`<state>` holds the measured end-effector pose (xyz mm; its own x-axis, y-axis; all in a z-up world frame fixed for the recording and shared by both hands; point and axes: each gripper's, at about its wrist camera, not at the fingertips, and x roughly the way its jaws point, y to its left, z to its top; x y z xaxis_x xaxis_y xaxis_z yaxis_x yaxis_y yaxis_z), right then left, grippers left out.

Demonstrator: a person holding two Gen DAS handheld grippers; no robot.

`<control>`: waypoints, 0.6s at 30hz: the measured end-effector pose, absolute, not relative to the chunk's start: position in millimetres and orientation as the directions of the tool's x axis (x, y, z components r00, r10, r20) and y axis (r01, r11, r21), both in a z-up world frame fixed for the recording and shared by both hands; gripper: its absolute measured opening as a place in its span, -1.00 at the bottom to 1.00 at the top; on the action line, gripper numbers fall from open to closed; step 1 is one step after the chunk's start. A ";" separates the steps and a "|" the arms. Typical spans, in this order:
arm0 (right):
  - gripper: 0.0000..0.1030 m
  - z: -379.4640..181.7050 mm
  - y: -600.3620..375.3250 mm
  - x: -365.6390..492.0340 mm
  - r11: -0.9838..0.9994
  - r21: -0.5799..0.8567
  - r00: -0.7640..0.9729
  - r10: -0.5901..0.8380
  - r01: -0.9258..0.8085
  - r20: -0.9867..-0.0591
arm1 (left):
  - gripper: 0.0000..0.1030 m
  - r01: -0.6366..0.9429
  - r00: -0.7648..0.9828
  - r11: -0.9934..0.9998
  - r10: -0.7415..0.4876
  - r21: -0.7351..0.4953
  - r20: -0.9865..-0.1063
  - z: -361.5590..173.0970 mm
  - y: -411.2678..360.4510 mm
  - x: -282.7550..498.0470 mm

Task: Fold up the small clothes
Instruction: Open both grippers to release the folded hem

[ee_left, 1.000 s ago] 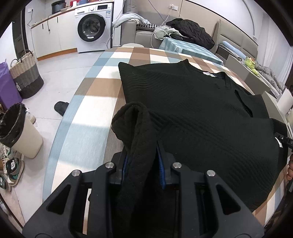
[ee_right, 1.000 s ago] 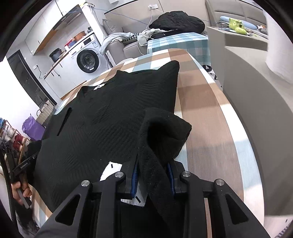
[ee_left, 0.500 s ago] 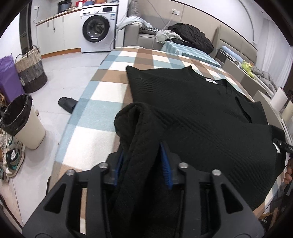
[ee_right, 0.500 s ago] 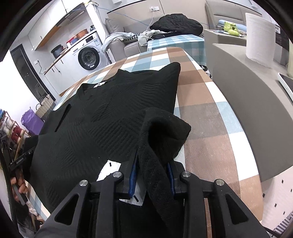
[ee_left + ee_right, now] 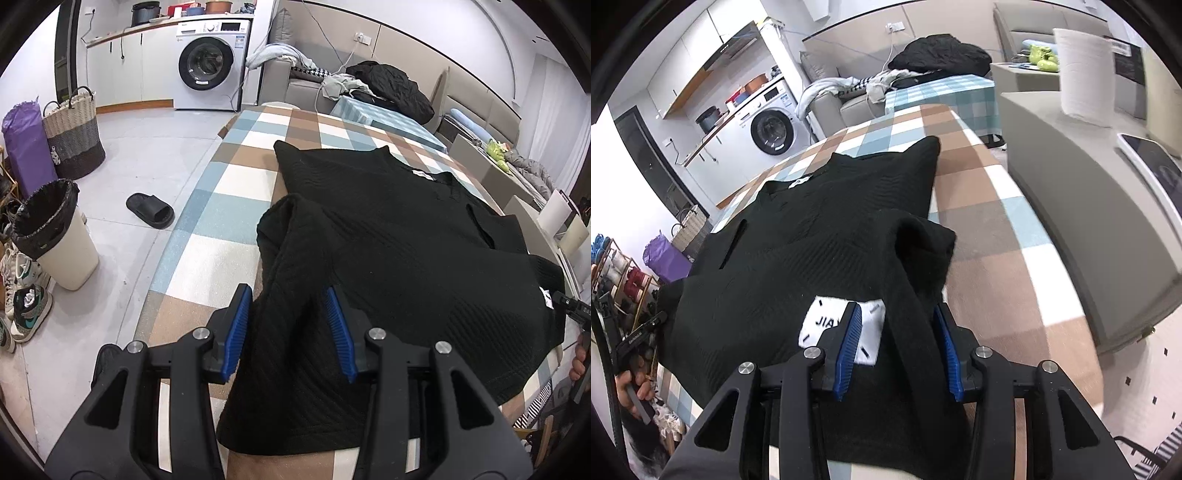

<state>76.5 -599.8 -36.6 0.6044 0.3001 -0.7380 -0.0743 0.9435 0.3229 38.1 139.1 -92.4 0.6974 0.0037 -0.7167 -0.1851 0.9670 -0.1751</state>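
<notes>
Jaws of the left gripper [image 5: 288, 328] stand spread and the right gripper [image 5: 897, 354] widens around folded sweater [image 5: 406, 266] corners; withdraw straight back, leaving the fold undisturbed on the table [image 5: 229, 206].

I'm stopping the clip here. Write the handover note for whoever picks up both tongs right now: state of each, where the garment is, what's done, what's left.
Left tongs: open, a fold of the black knit top lies loose between the blue pads.
Right tongs: jaws opening, the other folded edge between them, beside the white label.
The top lies spread on the checked tablecloth, neckline at the far end; both near corners are turned up onto its body.
Done: near hem folded over and let go.
Left: likely back both tongs out, flatten the fold, fold the sides or fold once more, then tidy up.
</notes>
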 end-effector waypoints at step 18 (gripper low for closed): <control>-0.20 -34.8 -611.5 51.5 0.948 0.313 0.642 0.270 -0.048 -0.718 | -0.88 -0.189 0.710 0.974 0.050 -0.122 -0.703 -83.3 128.3 33.7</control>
<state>51.5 -611.5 -34.8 0.6415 0.2699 -0.7181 -0.0483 0.9484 0.3133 33.7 128.3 -83.3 0.7096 0.0501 -0.7028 -0.1894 0.9743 -0.1217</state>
